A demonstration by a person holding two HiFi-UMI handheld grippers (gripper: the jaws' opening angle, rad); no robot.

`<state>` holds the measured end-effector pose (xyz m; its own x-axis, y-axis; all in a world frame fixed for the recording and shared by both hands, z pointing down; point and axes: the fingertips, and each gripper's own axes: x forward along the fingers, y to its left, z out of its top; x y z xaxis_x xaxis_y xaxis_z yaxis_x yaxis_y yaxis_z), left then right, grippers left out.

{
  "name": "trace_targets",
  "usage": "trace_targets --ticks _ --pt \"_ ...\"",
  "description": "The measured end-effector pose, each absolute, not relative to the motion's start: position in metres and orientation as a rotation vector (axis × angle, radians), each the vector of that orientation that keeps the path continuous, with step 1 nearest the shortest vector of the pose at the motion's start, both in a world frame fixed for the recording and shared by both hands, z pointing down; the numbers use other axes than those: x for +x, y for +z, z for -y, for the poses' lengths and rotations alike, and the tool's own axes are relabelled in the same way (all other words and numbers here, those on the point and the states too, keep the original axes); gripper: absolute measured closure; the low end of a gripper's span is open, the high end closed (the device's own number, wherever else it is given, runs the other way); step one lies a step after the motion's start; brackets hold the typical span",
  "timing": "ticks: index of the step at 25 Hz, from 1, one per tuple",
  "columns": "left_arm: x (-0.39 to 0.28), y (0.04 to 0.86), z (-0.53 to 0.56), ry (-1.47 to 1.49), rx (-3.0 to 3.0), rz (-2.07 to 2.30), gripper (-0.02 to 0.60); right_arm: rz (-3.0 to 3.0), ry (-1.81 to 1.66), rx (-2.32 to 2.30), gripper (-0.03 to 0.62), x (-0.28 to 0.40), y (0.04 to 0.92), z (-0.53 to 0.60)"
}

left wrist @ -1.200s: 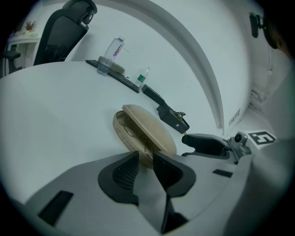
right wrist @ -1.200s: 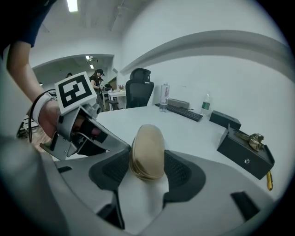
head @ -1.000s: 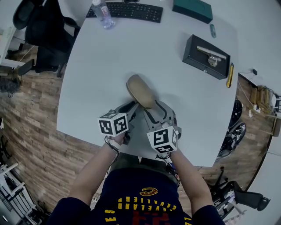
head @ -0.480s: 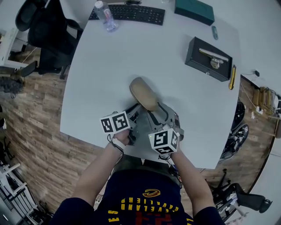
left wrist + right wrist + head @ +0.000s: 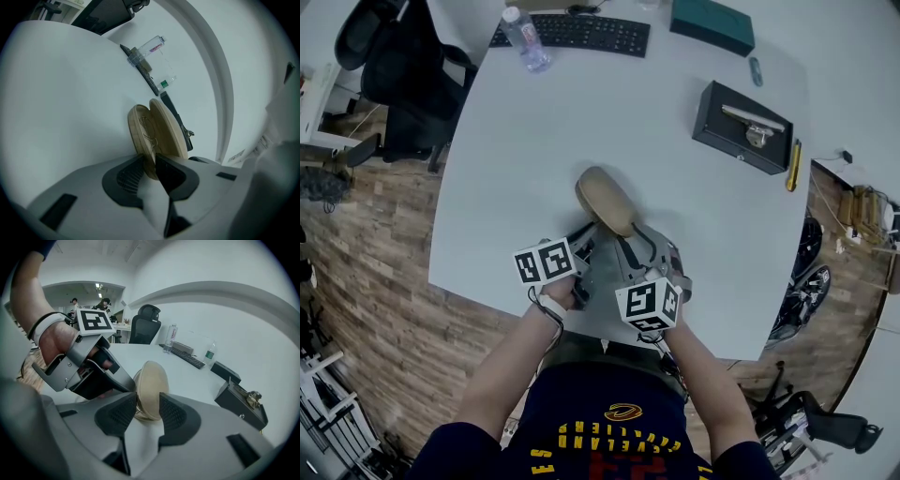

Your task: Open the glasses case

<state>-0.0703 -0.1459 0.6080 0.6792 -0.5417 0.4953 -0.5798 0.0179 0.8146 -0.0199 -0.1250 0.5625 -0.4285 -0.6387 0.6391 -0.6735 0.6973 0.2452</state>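
A tan oval glasses case (image 5: 605, 202) lies on the white table (image 5: 516, 159), just ahead of both grippers. In the left gripper view the case (image 5: 157, 131) stands ajar, with a thin gap between its two shells and glasses inside. My left gripper (image 5: 586, 239) (image 5: 151, 171) is shut on the near edge of one shell. My right gripper (image 5: 630, 242) (image 5: 147, 413) comes in from the right. Its jaws are closing with the case's near end (image 5: 151, 383) between them, and both pads touch its sides.
A black box (image 5: 742, 125) with a metal piece on top sits to the right. Beside it lies a yellow tool (image 5: 792, 164). A keyboard (image 5: 572, 31), a water bottle (image 5: 525, 37) and a teal box (image 5: 712, 23) line the far edge. An office chair (image 5: 403, 56) stands at the left.
The right gripper's jaws have drawn in around the case's near end. The left gripper has rolled a little on its grip. The case has stayed in place.
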Motion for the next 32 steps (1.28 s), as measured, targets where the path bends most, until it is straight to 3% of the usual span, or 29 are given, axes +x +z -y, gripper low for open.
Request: trace_targets --ticks 9,32 --pt "-0.070 0.609 0.147 0.030 1.621 0.937 0.491 2.182 0.040 1.023 0.473 -0.015 0.552 0.129" --pt "-0.071 0.610 0.146 0.021 1.615 0.936 0.491 2.187 0.073 1.098 0.505 0.001 0.542 0.137"
